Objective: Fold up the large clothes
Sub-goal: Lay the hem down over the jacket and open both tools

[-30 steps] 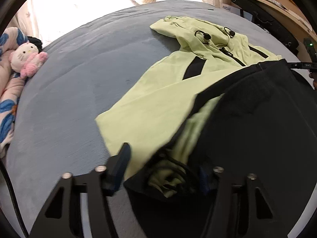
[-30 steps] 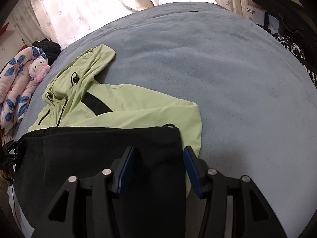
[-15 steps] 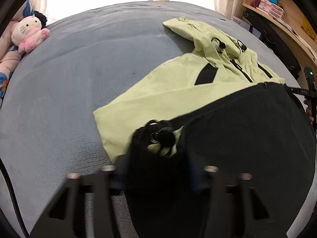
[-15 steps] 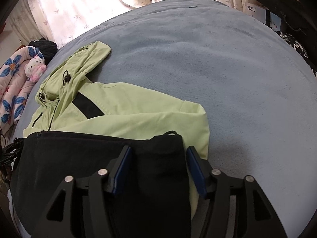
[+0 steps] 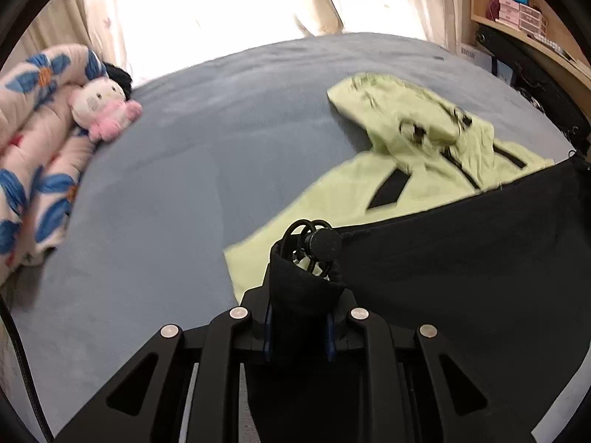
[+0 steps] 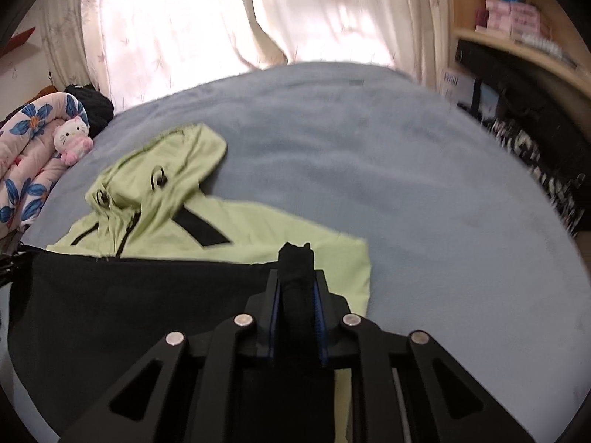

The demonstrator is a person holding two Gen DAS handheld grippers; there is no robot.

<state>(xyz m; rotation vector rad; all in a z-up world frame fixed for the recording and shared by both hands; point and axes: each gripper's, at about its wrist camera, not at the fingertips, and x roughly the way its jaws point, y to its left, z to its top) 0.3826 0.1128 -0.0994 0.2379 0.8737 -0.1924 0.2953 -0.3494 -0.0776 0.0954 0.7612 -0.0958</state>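
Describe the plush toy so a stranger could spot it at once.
Start at the grey-blue bed and go to its far left edge, where a rolled floral quilt lies. The plush toy rests against it: a small white cat in pink.

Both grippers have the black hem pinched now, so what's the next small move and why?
Probably lift both corners together and carry the hem toward the hood. The left gripper and right gripper are each shut on the jacket, whose black lower part lies toward the grippers from the green chest.
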